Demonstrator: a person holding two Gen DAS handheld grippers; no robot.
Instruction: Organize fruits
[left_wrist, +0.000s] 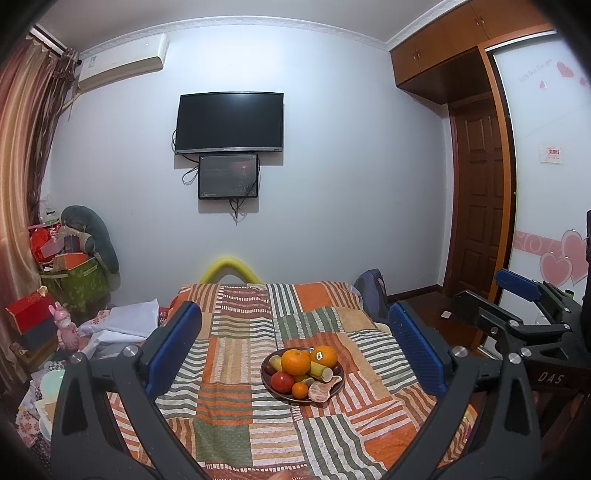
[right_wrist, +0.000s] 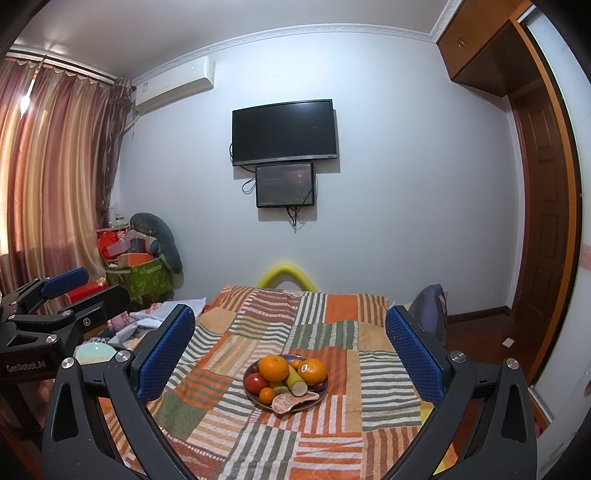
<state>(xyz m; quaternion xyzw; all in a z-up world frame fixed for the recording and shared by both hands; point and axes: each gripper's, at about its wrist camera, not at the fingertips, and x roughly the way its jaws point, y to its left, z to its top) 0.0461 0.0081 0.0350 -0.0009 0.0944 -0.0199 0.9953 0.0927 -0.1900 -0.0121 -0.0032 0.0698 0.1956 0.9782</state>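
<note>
Knobbly-padded tools (left_wrist: 295, 347) (right_wrist: 290, 349) agape, empty

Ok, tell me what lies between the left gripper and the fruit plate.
Only bare patchwork cloth; the left wrist view shows nothing between the open left gripper and the fruit plate.

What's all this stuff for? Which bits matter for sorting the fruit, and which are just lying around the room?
For the job:
plate of fruit
two big oranges
red fruit
small orange
left gripper and right gripper, both open

Just lying about:
patchwork blanket
television
pink toy
green box of clutter
</note>
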